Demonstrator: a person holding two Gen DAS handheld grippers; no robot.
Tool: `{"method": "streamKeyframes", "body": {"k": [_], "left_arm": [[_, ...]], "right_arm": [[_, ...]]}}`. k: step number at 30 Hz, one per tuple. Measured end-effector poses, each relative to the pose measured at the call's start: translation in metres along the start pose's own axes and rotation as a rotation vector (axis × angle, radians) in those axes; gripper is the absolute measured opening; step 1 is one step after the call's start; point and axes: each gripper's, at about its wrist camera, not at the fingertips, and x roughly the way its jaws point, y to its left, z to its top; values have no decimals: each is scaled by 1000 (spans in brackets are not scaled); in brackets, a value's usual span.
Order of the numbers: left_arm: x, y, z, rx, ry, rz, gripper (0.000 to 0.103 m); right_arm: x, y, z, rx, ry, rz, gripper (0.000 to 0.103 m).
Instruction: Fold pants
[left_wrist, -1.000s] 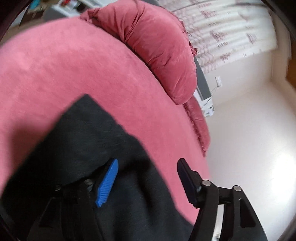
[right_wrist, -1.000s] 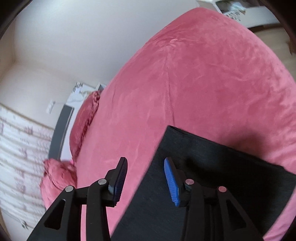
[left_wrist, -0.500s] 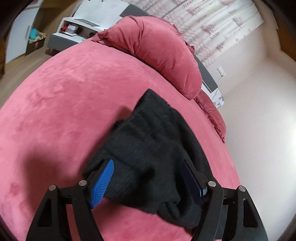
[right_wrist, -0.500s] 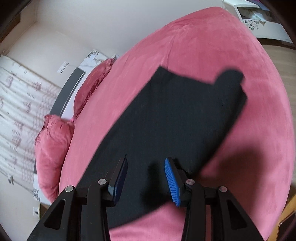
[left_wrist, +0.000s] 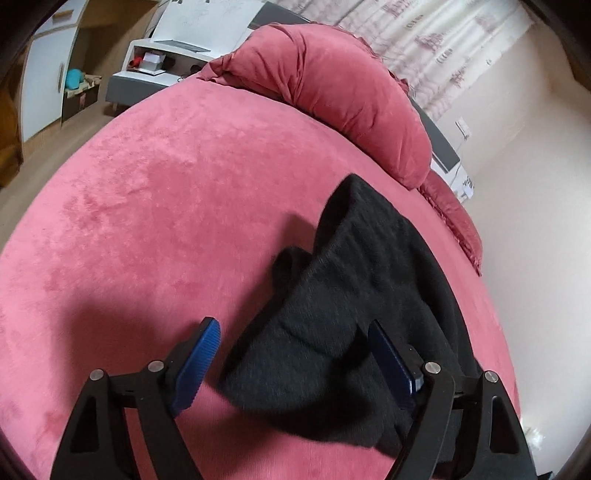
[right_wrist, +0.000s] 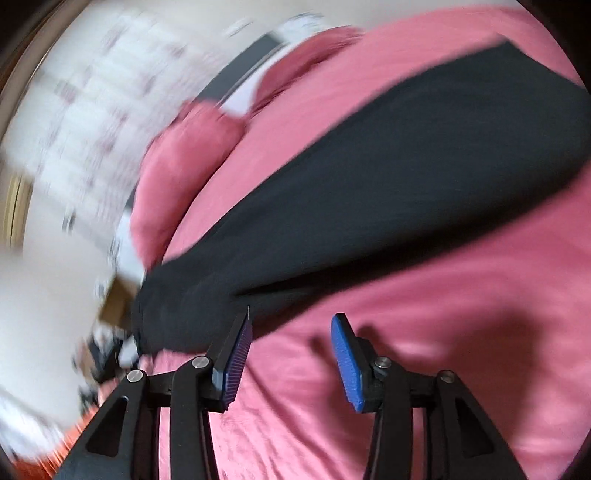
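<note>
Left gripper spread over black pants; right gripper spread, empty; red pillow beyond on bed.

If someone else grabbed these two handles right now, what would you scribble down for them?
Left gripper: jaws open, holding nothing, poised over the bunched end of the black pants.
Right gripper: jaws open, empty, beside the pants' long edge; this view is blurred.
The pants lie stretched across the pink bed, below the pillow.
Done: pants laid out lengthwise.
Left: smooth the bunched end, then fold.
</note>
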Motion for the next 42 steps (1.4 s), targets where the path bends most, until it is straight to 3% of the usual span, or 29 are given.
{"method": "streamKeyframes", "body": {"k": [3, 5, 7, 9, 12, 14, 16, 19, 23, 26, 27, 29, 31, 32, 34, 35, 37, 40, 42], "left_arm": [[12, 4, 4, -20, 30, -23, 80], [17, 4, 4, -30, 45, -57, 67], [18, 1, 5, -9, 36, -61, 60], [16, -4, 7, 33, 41, -54, 53], [4, -10, 15, 93, 52, -77, 28], [-7, -11, 25, 106, 64, -137, 22], [-16, -18, 31, 171, 67, -142, 19], [-27, -26, 35, 237, 73, -157, 8], [-30, -22, 39, 233, 87, -163, 8], [-27, -21, 34, 261, 95, -124, 14], [-26, -19, 33, 255, 86, -111, 21], [-22, -14, 32, 222, 66, -114, 61], [-16, -10, 31, 176, 48, -121, 76], [-12, -10, 30, 163, 51, -122, 77], [4, -12, 27, 126, 97, -96, 75], [14, -13, 25, 112, 139, -79, 60], [26, -18, 23, 152, 157, 13, 45], [14, -19, 30, 157, 149, -39, 26], [1, -15, 37, 128, 179, -107, 23]], "right_arm": [[37, 33, -9, -102, 120, 61, 52], [62, 53, -21, -168, 197, 68, 52], [85, 68, -29, -219, 248, 64, 53], [99, 80, -31, -247, 231, 67, 54], [106, 95, -13, -226, 168, 83, 53], [109, 101, 7, -197, 110, 97, 53], [107, 101, 13, -172, 75, 147, 54], [115, 112, 1, -276, 139, 179, 54], [137, 150, -35, -508, 258, 194, 54], [160, 177, -55, -667, 257, 74, 54], [164, 181, -58, -689, 251, 57, 54], [164, 186, -62, -715, 212, 51, 54], [156, 188, -67, -770, 160, 44, 50], [168, 195, -70, -792, 163, 9, 35], [174, 194, -72, -808, 168, -62, 24], [171, 192, -69, -796, 159, -55, 16], [163, 188, -62, -764, 151, -40, 11], [144, 203, -55, -744, 147, 24, 9], [119, 215, -57, -775, 141, 78, 8]]}}
